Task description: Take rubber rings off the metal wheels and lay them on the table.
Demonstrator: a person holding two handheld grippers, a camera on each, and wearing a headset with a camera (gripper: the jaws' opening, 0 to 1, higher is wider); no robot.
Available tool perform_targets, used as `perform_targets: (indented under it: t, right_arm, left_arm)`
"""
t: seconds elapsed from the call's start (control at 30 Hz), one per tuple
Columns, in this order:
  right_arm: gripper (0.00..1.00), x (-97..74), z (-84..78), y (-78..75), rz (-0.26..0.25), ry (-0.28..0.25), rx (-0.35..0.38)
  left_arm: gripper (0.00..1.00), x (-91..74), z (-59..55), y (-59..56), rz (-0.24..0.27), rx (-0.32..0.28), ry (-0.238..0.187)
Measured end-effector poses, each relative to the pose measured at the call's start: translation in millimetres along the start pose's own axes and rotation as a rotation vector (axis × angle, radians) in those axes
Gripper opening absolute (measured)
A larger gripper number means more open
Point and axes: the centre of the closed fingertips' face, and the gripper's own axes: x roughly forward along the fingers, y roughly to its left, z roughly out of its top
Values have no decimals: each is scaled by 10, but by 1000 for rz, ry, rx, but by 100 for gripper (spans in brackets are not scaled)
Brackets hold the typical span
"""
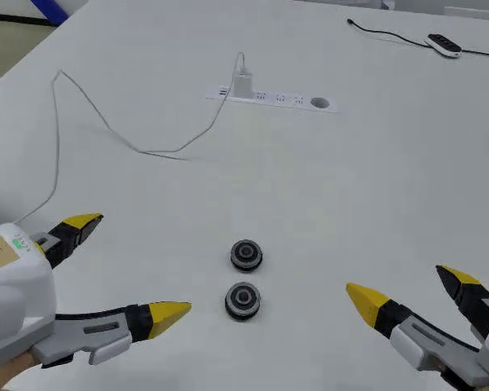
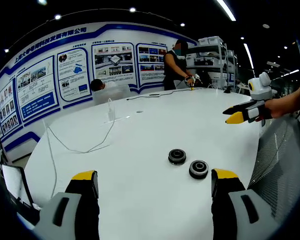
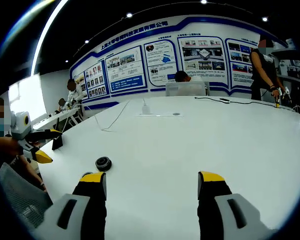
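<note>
Two small metal wheels with black rubber rings lie flat on the white table point(image 1: 334, 187), one wheel point(image 1: 246, 255) just beyond the other point(image 1: 243, 300). My left gripper point(image 1: 126, 267) is open to their left, jaws wide and nothing between them. On their right my right gripper point(image 1: 409, 287) is open too, and holds nothing. In the left gripper view both wheels point(image 2: 177, 156) point(image 2: 198, 169) lie ahead of the left gripper point(image 2: 154, 176), with the right gripper point(image 2: 242, 112) beyond. In the right gripper view one wheel point(image 3: 103, 163) lies left of the right gripper point(image 3: 152, 176), near the left gripper point(image 3: 40, 145).
A white power strip point(image 1: 269, 98) with a plugged-in charger lies further back, and its thin white cable point(image 1: 98, 118) trails to the left. A black cable with a small controller point(image 1: 442, 44) lies at the far right. People stand or sit beyond the table's far edge point(image 2: 177, 67).
</note>
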Motion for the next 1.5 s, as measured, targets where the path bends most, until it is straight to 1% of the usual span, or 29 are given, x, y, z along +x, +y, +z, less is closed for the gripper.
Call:
perform_targets:
  t: [0.2,0.37,0.47,0.53,0.63,0.67,0.73,0.83,0.9,0.97,1.03,1.07,1.13,1.17,1.23,1.33,1.47,1.5]
  right_arm:
    - [75,15,-39,27,9,13,13]
    - [73,18,-48,44,14,16,49]
    - [71,20,-49,72,27,23,46]
    - [70,22,-60,97,38,30,46]
    - [68,29,-73,130,56,37,74]
    - [67,31,-80,149,65,41,79]
    - [66,31,-92,194,87,45,85]
    - [65,33,-116,236,102,55,91]
    - [63,34,-128,275,120,60,102]
    - [60,36,-134,291,128,61,104]
    - [60,39,-139,318,140,64,109]
    - [60,41,-144,327,145,66,114]
    - [59,38,-144,338,149,67,118]
    - [59,36,-146,346,153,68,120]
    - [58,33,-148,361,161,69,121]
    - [57,31,-152,390,171,70,126]
    - [57,36,-169,426,182,74,129]
    - [57,39,-175,434,184,75,129]
  left_arm:
    - [94,50,26,-43,-21,9,0]
    - [92,89,43,-66,-42,27,2]
    - [89,114,47,-79,-54,42,-1]
    - [86,145,37,-116,-77,45,0]
    - [82,210,1,-195,-112,62,21]
    - [81,237,0,-256,-138,72,27]
    - [77,285,23,-356,-175,89,23]
    - [73,364,35,-492,-224,108,24]
    - [68,427,24,-570,-247,130,32]
    - [63,475,16,-638,-268,144,37]
    - [59,540,-10,-684,-280,154,41]
    - [59,575,-21,-719,-290,156,42]
    - [60,625,-40,-750,-291,163,44]
    - [59,659,-70,-774,-297,163,55]
    - [55,695,-116,-830,-316,156,70]
    - [46,723,-151,-889,-326,163,75]
    - [41,744,-160,-903,-326,168,72]
    - [38,754,-168,-903,-327,167,75]
